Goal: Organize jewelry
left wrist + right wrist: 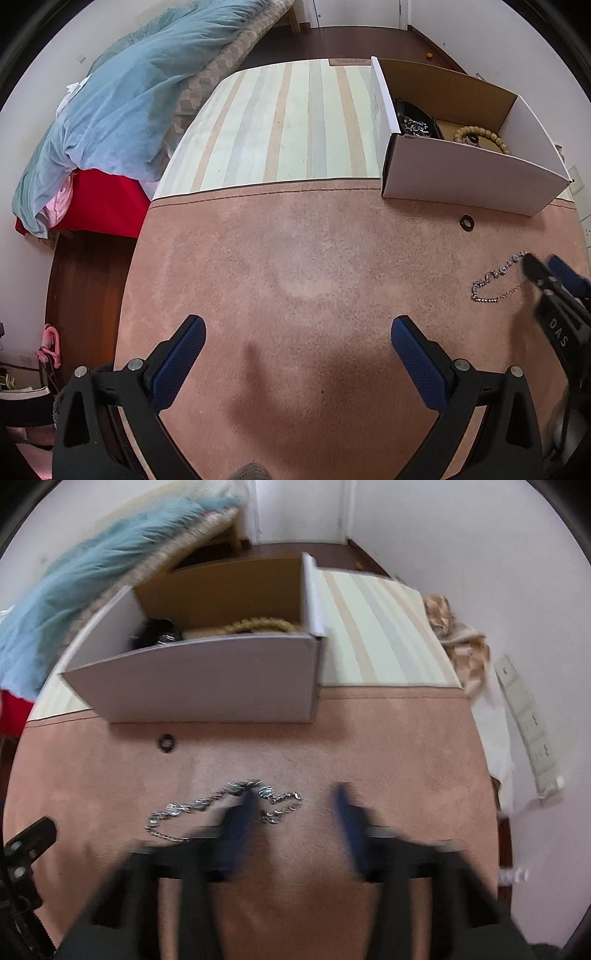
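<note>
Left claw (297, 354), nearest the viewer: jaws spread wide and released, hovering above bare pink carpet (295, 258) with nothing between the pads.

Right claw (295, 812): jaws apart and released, lowered at the silver chain necklace (225, 805), which lies loose on the carpet in an irregular loop. The left finger (240, 823) overlaps the chain's middle; the right finger lies just beyond its right-hand end. This view is motion-blurred, so contact with the chain cannot be confirmed.

Risk 1: only a short section of chain sits between the fingers. Closing here may pinch a single strand, so the rest would trail and could snag in the carpet pile or slide out during the lift.

Risk 2: a thin chain lying flat on soft pile may let the pads close on carpet fibres instead of on the links.

Farther on, a small dark ring (166, 742) lies on the carpet just before the white cardboard box (207, 686). A dangling chain carried over it could drag the ring or catch on the box's front wall.

Inside the box: a wooden bead bracelet (484, 137) and dark jewelry (415, 123), which an incoming chain might tangle with. Beyond lie a striped mat (295, 122) and a bed with a blue duvet (129, 85).
</note>
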Available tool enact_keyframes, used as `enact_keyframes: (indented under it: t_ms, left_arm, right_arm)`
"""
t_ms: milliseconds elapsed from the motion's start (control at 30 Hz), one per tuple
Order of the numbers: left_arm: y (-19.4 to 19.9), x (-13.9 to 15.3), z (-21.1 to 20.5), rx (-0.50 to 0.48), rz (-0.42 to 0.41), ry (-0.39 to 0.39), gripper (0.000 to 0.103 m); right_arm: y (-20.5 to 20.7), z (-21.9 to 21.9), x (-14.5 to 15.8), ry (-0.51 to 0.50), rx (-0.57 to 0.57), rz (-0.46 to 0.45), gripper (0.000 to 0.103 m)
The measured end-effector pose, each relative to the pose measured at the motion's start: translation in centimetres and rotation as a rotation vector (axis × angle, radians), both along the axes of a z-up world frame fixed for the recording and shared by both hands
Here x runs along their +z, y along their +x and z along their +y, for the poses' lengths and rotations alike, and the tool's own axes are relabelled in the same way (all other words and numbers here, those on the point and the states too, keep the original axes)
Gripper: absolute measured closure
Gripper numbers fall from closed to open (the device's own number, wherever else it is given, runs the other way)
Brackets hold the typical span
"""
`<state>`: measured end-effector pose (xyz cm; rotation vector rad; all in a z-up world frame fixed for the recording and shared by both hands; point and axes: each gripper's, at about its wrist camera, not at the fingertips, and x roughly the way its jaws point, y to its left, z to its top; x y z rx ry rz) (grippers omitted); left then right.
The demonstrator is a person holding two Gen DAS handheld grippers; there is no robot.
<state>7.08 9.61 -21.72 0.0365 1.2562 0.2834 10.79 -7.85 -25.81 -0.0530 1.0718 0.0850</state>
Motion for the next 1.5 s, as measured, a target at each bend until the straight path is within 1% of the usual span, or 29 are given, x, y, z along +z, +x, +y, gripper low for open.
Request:
enact_keyframes:
  t_ms: [33,67,133,300,433,533,600,633,667,700,767,800,867,900,967,1033,1133,1333,1500]
  left_arm:
    - [0.2,-0.1,0.0,-0.003,0.000,0.001,0.000]
    - [0.3,-0.1,-0.2,-0.006,0.000,0.004,0.000]
    - [0.6,0.0,-0.4,-0.015,-0.003,0.005,0.000]
    - [1.7,0.3,-1.8,-0.044,-0.025,-0.017,0.000]
    - [3.1,0.4,-3.6,-0.075,-0.046,-0.066,0.000]
    - [4.4,-0.2,-5.1,-0.091,-0.052,-0.126,0.001]
    - [5.2,-0.7,-6.1,-0.108,-0.051,-0.138,0.001]
    - [5.6,-1.0,-6.7,-0.122,-0.054,-0.138,0.005]
    - [5.9,-1.2,-7.2,-0.130,-0.054,-0.133,0.013]
    - [6.1,-1.4,-7.5,-0.137,-0.054,-0.131,0.018]
    - [6.6,-1.7,-8.2,-0.149,-0.054,-0.131,0.032]
    - [6.8,-1.8,-8.5,-0.157,-0.057,-0.130,0.037]
    - [7.1,-2.1,-8.9,-0.172,-0.060,-0.121,0.057]
    - [7.2,-2.1,-9.1,-0.181,-0.070,-0.130,0.061]
    - [7.1,-2.0,-9.4,-0.192,-0.082,-0.136,0.080]
    - [7.2,-2.0,-9.6,-0.196,-0.085,-0.147,0.088]
    - [7.2,-2.0,-9.6,-0.197,-0.096,-0.155,0.093]
    - [6.9,-1.6,-9.0,-0.201,-0.122,-0.171,0.093]
    - [5.7,0.1,-9.3,-0.221,-0.157,-0.184,0.093]
  right_arm:
    - [-0.1,0.2,0.0,-0.009,0.006,0.001,0.101]
    - [-0.3,0.3,0.0,-0.012,0.015,0.001,0.101]
    - [-0.7,-0.2,0.1,0.013,0.007,0.005,0.101]
    - [-1.4,-5.1,1.8,0.106,-0.117,-0.018,0.101]
    - [-1.7,-8.6,3.7,0.142,-0.178,-0.040,0.101]
    - [-1.8,-9.6,4.2,0.136,-0.194,-0.047,0.101]
    - [-1.6,-10.0,4.2,0.135,-0.203,-0.049,0.101]
    - [-1.6,-10.2,4.1,0.134,-0.210,-0.047,0.101]
    - [-1.5,-10.5,4.1,0.137,-0.214,-0.044,0.101]
    - [-1.5,-10.6,4.0,0.139,-0.219,-0.043,0.101]
    - [-1.5,-11.0,3.7,0.141,-0.227,-0.041,0.101]
    - [-1.5,-11.0,3.6,0.144,-0.230,-0.039,0.101]
    - [-1.4,-11.0,3.5,0.146,-0.236,-0.038,0.101]
    - [-1.4,-11.0,3.5,0.150,-0.239,-0.036,0.101]
    - [-1.3,-11.1,3.4,0.152,-0.243,-0.036,0.101]
    - [-1.3,-11.1,3.5,0.156,-0.244,-0.038,0.101]
    - [-1.2,-11.1,3.7,0.162,-0.245,-0.041,0.101]
    - [-1.5,-10.9,4.7,0.183,-0.238,-0.057,0.101]
    - [-1.9,-10.4,6.4,0.202,-0.216,-0.082,0.101]
